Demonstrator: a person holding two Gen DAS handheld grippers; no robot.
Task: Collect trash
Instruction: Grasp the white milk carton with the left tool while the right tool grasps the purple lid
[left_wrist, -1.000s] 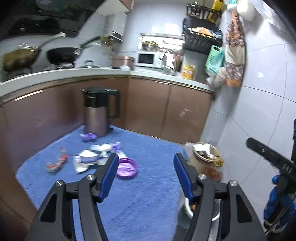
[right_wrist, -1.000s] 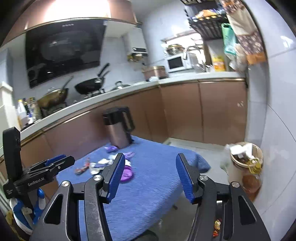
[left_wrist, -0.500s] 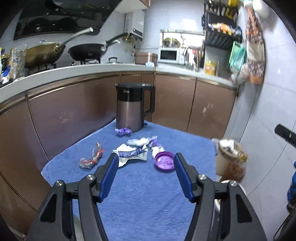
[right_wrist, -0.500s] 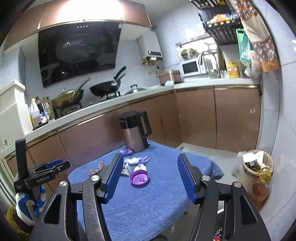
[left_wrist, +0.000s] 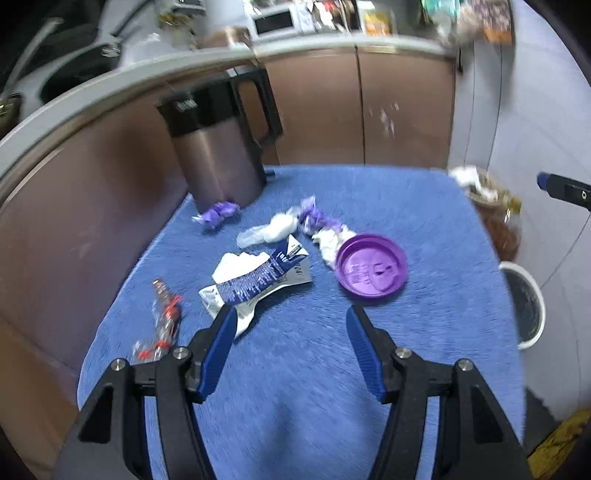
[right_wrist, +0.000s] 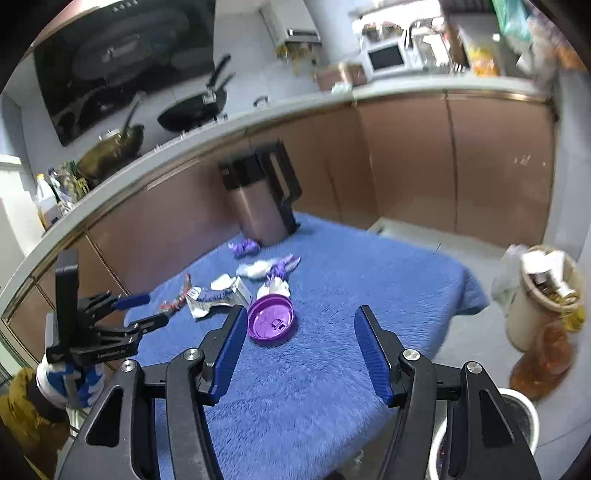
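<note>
Left wrist view. Left tongs: blue pads apart, holding nothing, low over the blue-covered table.
- Torn white-and-blue wrapper: flat, crinkled, just ahead of the left pad, its near edge touching or beside it.
- Clear wrapper with red print: left of the tongs.
- Purple lid: ahead and right.
- White tissue wads and purple wrappers: farther ahead, near the kettle.
- Risk, judged: thin foil may slide on the pile instead of lifting; the picture is motion-blurred.

Right wrist view. Right tongs: apart, empty.
- Purple lid just ahead, between the pads' lines.
- White bin: below right; a loose drop could miss it.
</note>
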